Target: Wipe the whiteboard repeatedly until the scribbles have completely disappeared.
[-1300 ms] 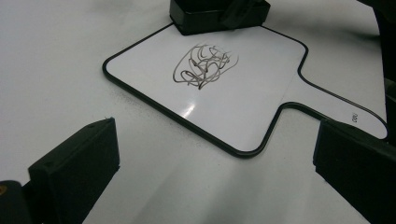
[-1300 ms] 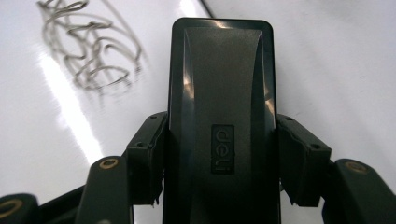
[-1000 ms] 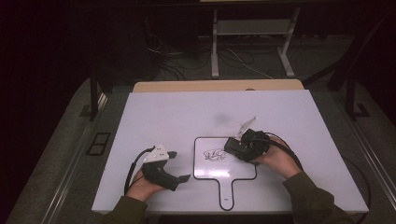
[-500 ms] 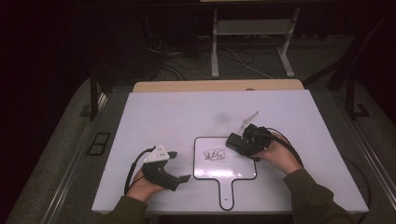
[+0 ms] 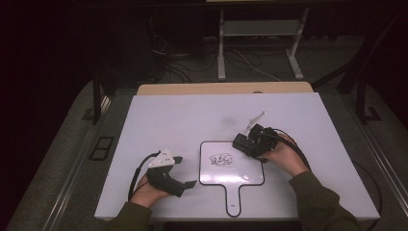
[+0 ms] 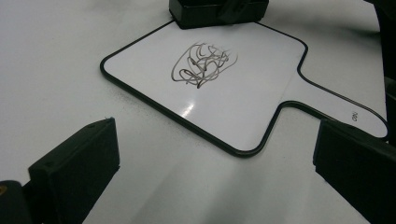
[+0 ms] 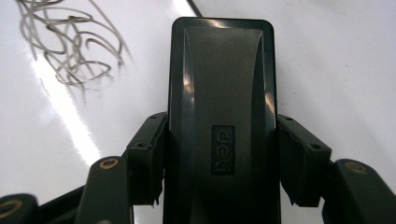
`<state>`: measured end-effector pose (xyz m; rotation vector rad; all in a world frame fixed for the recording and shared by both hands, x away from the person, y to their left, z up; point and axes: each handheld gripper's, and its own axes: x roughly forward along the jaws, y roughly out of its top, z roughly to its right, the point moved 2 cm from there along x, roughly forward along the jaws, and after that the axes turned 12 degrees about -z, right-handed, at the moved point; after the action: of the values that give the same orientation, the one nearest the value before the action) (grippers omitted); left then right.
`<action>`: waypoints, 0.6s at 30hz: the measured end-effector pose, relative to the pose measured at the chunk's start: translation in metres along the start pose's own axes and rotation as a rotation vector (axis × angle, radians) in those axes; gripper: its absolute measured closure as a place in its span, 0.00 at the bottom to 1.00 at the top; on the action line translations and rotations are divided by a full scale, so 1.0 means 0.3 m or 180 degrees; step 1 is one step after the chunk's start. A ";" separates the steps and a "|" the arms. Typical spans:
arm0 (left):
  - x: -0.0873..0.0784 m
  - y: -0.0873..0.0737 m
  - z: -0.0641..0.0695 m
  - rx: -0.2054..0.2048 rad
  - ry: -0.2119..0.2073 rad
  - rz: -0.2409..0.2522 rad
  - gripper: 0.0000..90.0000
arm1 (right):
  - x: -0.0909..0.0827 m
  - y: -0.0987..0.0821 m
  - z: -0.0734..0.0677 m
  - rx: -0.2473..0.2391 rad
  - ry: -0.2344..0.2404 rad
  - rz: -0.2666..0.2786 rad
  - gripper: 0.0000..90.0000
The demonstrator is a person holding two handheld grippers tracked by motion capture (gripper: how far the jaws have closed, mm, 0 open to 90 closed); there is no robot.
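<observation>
— What is on the white counter?
— A little whiteboard with a handle and a grey scribble.
— And the tongs?
— The right tongs pinch a black eraser at the board's edge. The left tongs are spread wide, holding nothing, just beside it.

The paddle-shaped whiteboard lies on the table, handle toward the person. An eraser sits at its far right corner, right of the scribble.
</observation>
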<state>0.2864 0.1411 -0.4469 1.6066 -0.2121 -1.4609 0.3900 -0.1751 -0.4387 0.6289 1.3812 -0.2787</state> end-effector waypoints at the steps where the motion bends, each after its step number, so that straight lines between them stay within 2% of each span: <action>1: 0.000 0.000 0.000 0.0009 0.0001 -0.0003 0.00 | 0.000 0.002 -0.004 -0.0018 -0.0003 -0.0002 0.43; 8: 0.001 0.000 0.001 0.0008 -0.0003 -0.0002 0.00 | 0.003 0.027 -0.049 -0.0134 0.0054 -0.0003 0.43; 14: 0.001 0.000 0.001 0.0010 -0.0005 -0.0002 0.00 | 0.005 0.057 -0.098 -0.0336 0.0051 -0.0026 0.43; 18: 0.001 0.000 0.001 0.0010 -0.0008 -0.0001 0.00 | 0.005 0.067 -0.130 -0.0416 0.0071 -0.0031 0.43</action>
<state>0.2862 0.1407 -0.4470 1.6074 -0.2156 -1.4637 0.3690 -0.1367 -0.4373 0.5183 1.4119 -0.1880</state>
